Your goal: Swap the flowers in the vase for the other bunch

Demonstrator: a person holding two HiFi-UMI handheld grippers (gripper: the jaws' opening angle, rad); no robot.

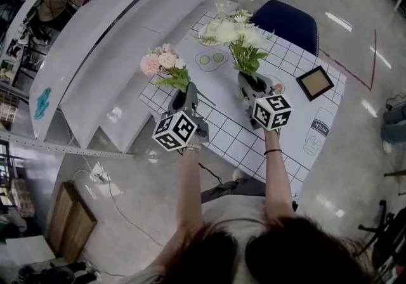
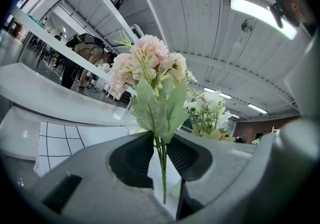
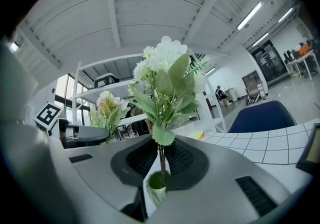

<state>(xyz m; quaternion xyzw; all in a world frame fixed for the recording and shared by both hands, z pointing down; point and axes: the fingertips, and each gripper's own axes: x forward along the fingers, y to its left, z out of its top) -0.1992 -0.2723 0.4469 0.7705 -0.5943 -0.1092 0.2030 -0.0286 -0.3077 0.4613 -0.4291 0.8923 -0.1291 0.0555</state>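
My left gripper (image 1: 188, 94) points level over the gridded table (image 1: 228, 125). Its jaws are clamped on the thin green stems of the pink bunch (image 1: 163, 62), which stands upright above the pads with its stem ends hanging free below them. My right gripper (image 1: 251, 83) also points level, jaws clamped on the stem of the white bunch (image 1: 238, 34), likewise upright. Directly beneath these jaws is the green-mouthed vase (image 3: 155, 183). The white bunch's stem runs down to that mouth, but I cannot tell whether it enters. The two bunches stand side by side, apart.
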